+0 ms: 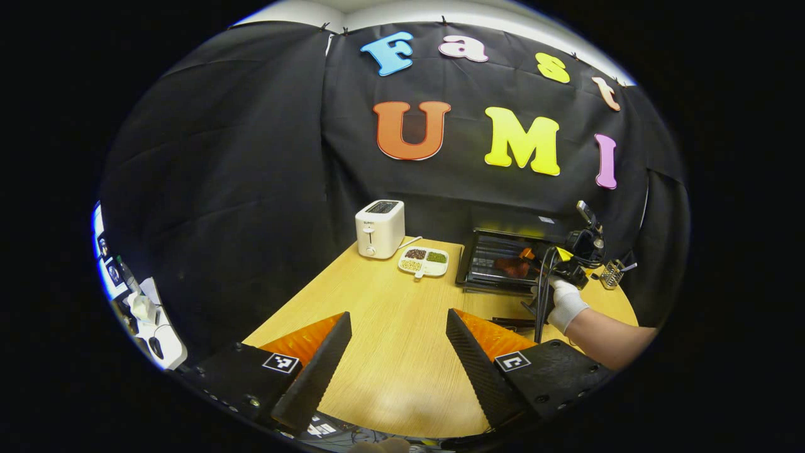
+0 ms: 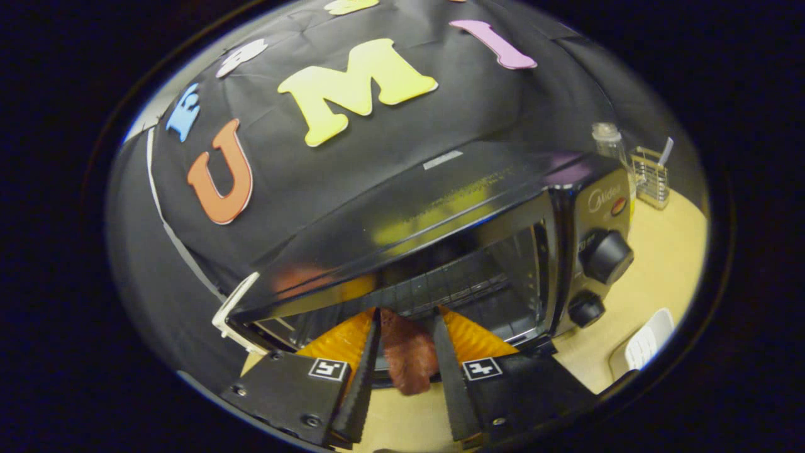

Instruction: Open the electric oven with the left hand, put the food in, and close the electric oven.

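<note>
While our left gripper (image 1: 396, 352) hung spread and empty over the table (image 1: 390, 302), our right gripper (image 2: 405, 362) pinched the reddish food (image 2: 405, 352), its far end inside the open oven (image 2: 440, 277) at twelve o'clock.

I'm looking along my left gripper (image 1: 399, 340): two black textured fingers (image 1: 314, 371) are showing with orange ribbed backing, black blocks carrying white square markers and small screws. Farther off, a white-gloved hand (image 1: 565, 305) is wearing no sleeve, black cables trailing. My right gripper (image 2: 405, 368) is showing the same black-and-orange build and markers.
</note>
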`<action>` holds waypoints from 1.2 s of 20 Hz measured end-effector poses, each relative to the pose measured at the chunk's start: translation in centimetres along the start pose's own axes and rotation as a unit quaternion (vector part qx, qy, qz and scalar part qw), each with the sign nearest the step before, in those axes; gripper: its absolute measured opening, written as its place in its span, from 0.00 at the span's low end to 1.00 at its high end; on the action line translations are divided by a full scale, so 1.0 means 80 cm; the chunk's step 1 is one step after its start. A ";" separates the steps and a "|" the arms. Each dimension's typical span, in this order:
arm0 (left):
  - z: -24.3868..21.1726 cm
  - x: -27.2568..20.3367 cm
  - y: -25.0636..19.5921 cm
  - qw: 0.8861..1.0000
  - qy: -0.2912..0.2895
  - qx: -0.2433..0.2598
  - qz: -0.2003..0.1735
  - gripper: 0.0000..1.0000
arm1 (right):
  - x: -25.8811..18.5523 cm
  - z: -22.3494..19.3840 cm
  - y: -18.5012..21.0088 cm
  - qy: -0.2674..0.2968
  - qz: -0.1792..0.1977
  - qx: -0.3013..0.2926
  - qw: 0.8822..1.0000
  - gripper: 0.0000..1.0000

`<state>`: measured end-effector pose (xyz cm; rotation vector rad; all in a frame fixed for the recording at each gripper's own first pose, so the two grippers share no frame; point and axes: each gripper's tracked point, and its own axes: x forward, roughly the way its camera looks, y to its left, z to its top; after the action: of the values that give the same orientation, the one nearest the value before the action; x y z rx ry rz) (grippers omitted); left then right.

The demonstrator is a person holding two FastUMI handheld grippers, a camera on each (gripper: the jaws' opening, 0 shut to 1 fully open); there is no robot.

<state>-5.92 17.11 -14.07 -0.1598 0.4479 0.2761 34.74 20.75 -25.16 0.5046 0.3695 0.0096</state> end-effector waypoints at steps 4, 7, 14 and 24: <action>-0.001 -0.003 -0.008 1.000 -0.005 0.002 -0.008 0.97 | -0.032 0.005 -0.010 0.004 -0.003 -0.017 1.000 0.58; -0.002 -0.015 -0.012 1.000 -0.010 0.003 -0.019 0.97 | -0.070 0.017 -0.020 0.001 -0.003 -0.037 0.999 0.61; -0.020 -0.049 -0.028 0.997 -0.043 0.030 -0.050 0.97 | -0.245 0.066 -0.039 -0.032 0.021 -0.138 0.990 0.77; -0.079 -0.043 -0.112 0.993 -0.039 0.047 -0.104 0.96 | -0.478 0.122 -0.170 -0.058 -0.017 -0.229 0.972 0.99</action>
<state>-8.76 6.44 -17.36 -0.1023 0.3622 0.0568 1.34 0.47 -10.57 0.0407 0.2502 0.0312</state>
